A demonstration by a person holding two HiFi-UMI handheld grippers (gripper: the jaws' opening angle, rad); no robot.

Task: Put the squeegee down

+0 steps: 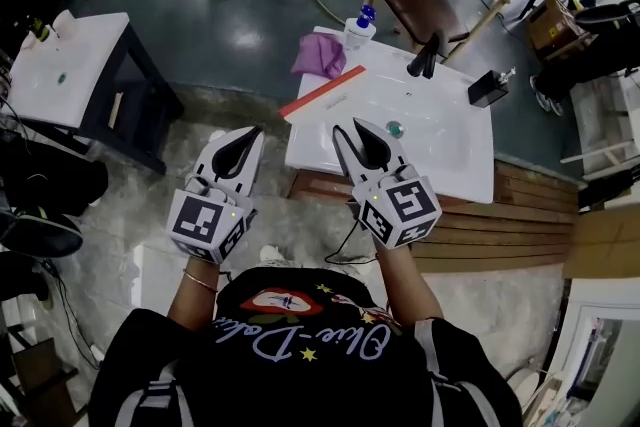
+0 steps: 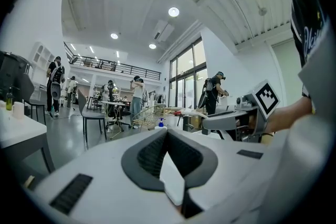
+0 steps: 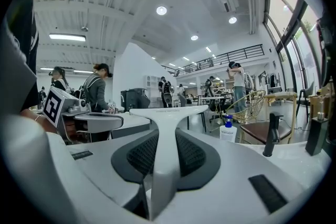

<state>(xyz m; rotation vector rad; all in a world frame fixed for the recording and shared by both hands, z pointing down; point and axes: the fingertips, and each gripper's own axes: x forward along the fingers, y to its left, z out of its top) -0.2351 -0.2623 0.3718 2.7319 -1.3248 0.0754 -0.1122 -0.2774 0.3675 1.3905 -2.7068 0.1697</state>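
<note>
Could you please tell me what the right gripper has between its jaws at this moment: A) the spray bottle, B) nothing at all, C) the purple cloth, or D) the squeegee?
D: the right gripper is shut on the white handle of the squeegee, whose blade shows ahead of the jaws, while the purple cloth and the spray bottle sit apart from it by the far corner of the sink.

Handle end: of white T-shaped plastic squeegee point(image 3: 168, 113), hidden btwn right gripper point(image 1: 347, 127) pads point(image 3: 137, 157).
Label: blue-capped white pump bottle point(image 3: 228, 132) (print too small to read).
</note>
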